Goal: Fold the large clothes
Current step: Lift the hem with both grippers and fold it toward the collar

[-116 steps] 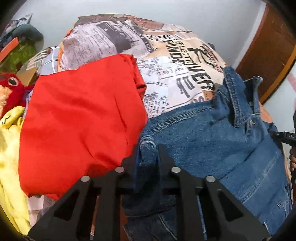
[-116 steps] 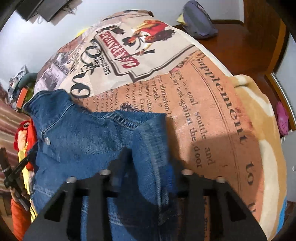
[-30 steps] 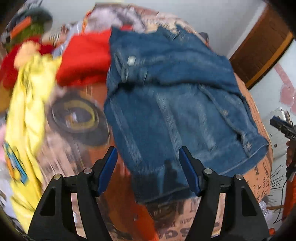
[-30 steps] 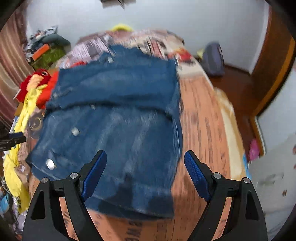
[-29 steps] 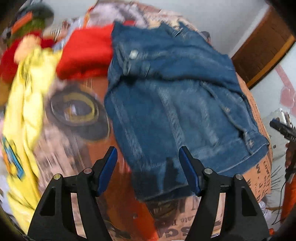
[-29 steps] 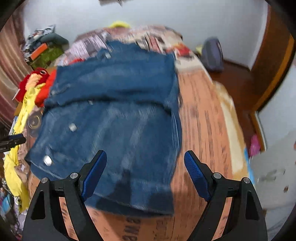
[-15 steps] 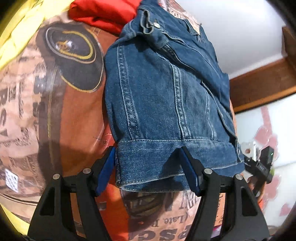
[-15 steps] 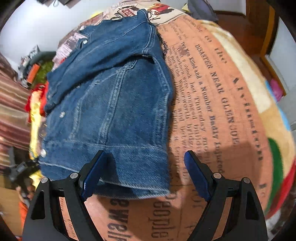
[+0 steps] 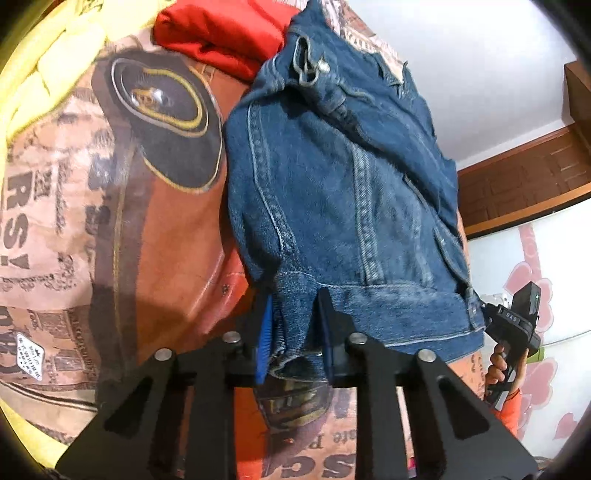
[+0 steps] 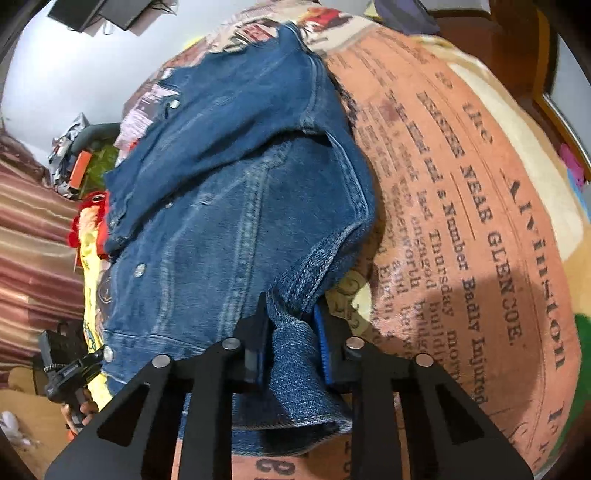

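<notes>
A dark blue denim jacket point(image 9: 343, 206), already folded over once, lies on a bed covered by an orange newspaper-print blanket point(image 10: 461, 206). The black left gripper point(image 9: 293, 328) has just been closing and now pinches the jacket's bottom hem near its left corner; the black right gripper point(image 10: 291, 332) has likewise just been closing and clamps the hem near the right corner. A folded red garment point(image 9: 218, 33) sits at eleven o'clock from the jacket, with yellow fabric point(image 9: 48, 62) beyond it. The step in hand looks like grasping the hem. Next, both corners likely need lifting together and carrying toward twelve o'clock, the collar end, kept level.
</notes>
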The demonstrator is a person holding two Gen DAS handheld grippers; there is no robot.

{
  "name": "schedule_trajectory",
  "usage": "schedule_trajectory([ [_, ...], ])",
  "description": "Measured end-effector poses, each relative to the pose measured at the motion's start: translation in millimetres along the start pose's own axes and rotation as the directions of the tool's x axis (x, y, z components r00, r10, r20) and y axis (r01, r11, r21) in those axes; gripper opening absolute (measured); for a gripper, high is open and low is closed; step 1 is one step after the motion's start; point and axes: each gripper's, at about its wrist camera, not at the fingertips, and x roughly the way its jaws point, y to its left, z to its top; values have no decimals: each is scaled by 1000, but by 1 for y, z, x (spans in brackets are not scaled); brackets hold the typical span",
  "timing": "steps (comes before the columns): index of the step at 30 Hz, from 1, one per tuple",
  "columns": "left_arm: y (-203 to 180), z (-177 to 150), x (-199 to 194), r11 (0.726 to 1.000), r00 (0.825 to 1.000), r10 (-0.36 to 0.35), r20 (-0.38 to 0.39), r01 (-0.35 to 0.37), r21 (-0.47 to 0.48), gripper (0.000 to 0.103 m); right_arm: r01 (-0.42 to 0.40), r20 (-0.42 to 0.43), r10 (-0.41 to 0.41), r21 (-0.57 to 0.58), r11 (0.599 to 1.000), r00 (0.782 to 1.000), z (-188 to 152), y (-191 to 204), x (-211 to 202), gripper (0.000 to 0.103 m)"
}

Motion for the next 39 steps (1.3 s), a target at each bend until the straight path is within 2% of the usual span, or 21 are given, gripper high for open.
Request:
schedule_trajectory([
  [5,-22,16,-32,999,995,-42,93,40,30,14,-27,85,31,-45,999,996,7,14,-29,16],
  [8,-49,35,-50,995,987,-59,152,45,93,13,-54,129,65,-91,994,990,21,29,-45,15],
  [14,-101,85,-79,979,960,-96,263,43,200,12,-54,217,90,-169,984,972,57,60,-61,15],
  [20,-135,156,-81,968,925,-84,371,-13,252,12,-42,317,91,-159,986,944,122,73,-66,14],
  [22,-143,182,-72,964,917,-58,396,-51,259,12,-44,331,88,-136,990,939,148,73,-59,14],
  [25,-152,219,-43,956,917,22,399,-135,259,12,-17,343,51,-100,995,938,184,74,-38,14],
  [31,-140,272,30,930,909,158,385,-268,251,12,54,304,-36,-50,997,952,236,71,27,14],
  [35,-117,288,82,903,911,248,331,-341,261,15,89,235,-85,-5,996,968,252,55,70,15],
  [37,-108,289,100,879,904,301,305,-386,279,18,96,195,-97,15,995,976,255,48,81,18],
  [39,-102,289,111,865,906,331,265,-403,297,22,90,169,-92,19,996,981,257,46,83,19],
])
